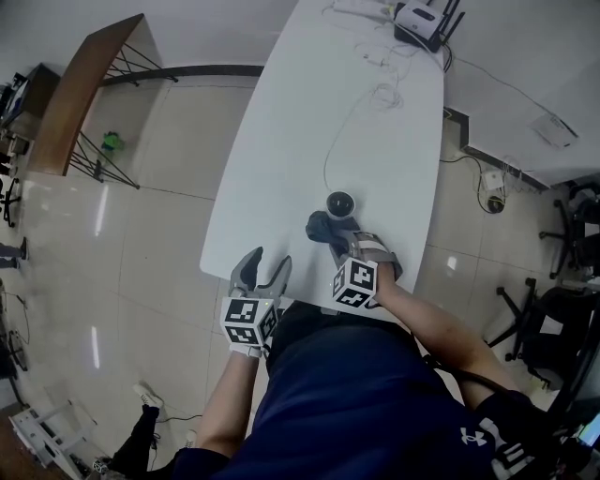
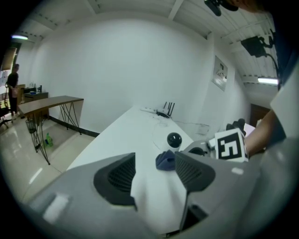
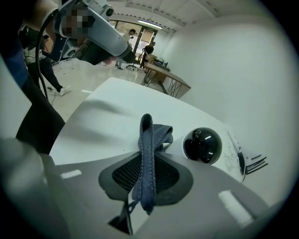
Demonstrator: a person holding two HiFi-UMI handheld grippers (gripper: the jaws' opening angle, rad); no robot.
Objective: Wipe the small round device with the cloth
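Well, my right tongs (image 1: 339, 246) are clamped on the cloth (image 3: 148, 140), a dark blue strip folded over on itself. Its long axis runs along the jaws, and the folded end sticks out past the tips toward the device (image 3: 202, 145).

The device stands upright on the white table (image 1: 309, 112), toward the near end and just beyond the cloth. The two are close, but I cannot tell whether they touch. It is a glossy black dome on a white base, and being round it shows no long axis. A thin cable (image 1: 330, 150) runs from it up the table toward a router (image 1: 420, 22) at the far end.

My left tongs (image 1: 266, 270) hang over the table's near edge, to the left of the right ones. Their jaws are apart with only bare tabletop between them, and they point toward the cloth and device. Each pair of tongs carries a cube (image 1: 354, 282) with black-and-white square markers.
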